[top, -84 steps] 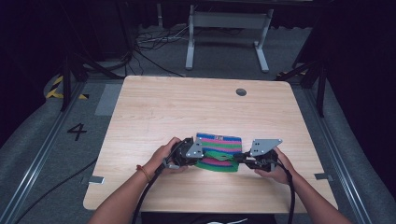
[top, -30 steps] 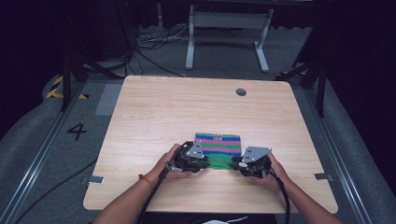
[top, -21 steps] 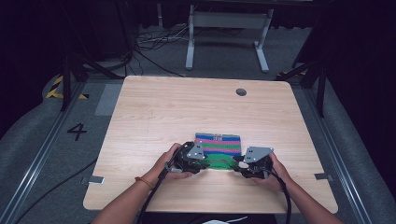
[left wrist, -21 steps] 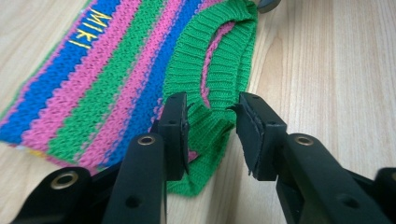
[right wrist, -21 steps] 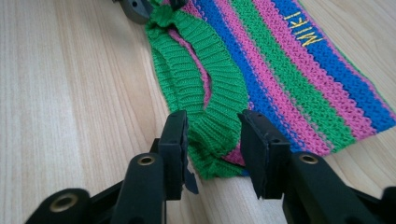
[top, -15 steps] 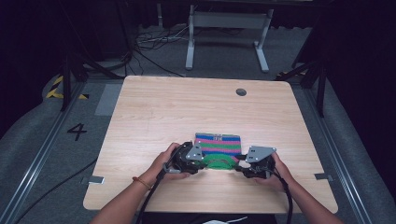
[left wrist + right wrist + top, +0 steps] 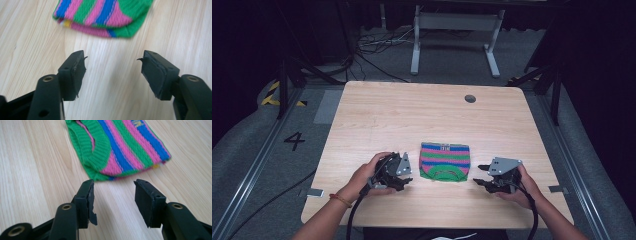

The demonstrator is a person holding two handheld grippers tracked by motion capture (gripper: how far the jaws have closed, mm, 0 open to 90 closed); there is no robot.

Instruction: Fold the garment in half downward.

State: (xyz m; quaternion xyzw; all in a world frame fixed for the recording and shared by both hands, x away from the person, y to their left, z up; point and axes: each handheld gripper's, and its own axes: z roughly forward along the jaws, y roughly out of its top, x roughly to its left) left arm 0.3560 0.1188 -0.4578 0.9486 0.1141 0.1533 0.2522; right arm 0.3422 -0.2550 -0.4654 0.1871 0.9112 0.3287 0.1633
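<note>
A small knitted garment point(image 7: 445, 161) with pink, green and blue stripes lies folded flat on the wooden table point(image 7: 412, 115), near the front middle. My left gripper point(image 7: 404, 176) rests just left of it, open, with bare wood between its jaws. In the left gripper view the garment point(image 7: 102, 15) lies a short way beyond the left gripper point(image 7: 113, 58). My right gripper point(image 7: 481, 175) sits just right of the garment, open and holding nothing. The right gripper view shows the garment's green ribbed edge point(image 7: 96, 150) just beyond the right gripper point(image 7: 113, 183).
A round cable hole point(image 7: 470, 98) sits near the table's far right. Beyond the far edge stand a white metal frame point(image 7: 455, 30) and loose cables point(image 7: 377, 42) on the floor. A "4" point(image 7: 293, 141) is marked on the floor at left.
Both grippers have let go of the garment and drawn apart, the left to the left and the right to the right. The garment now lies flat and folded between them.
</note>
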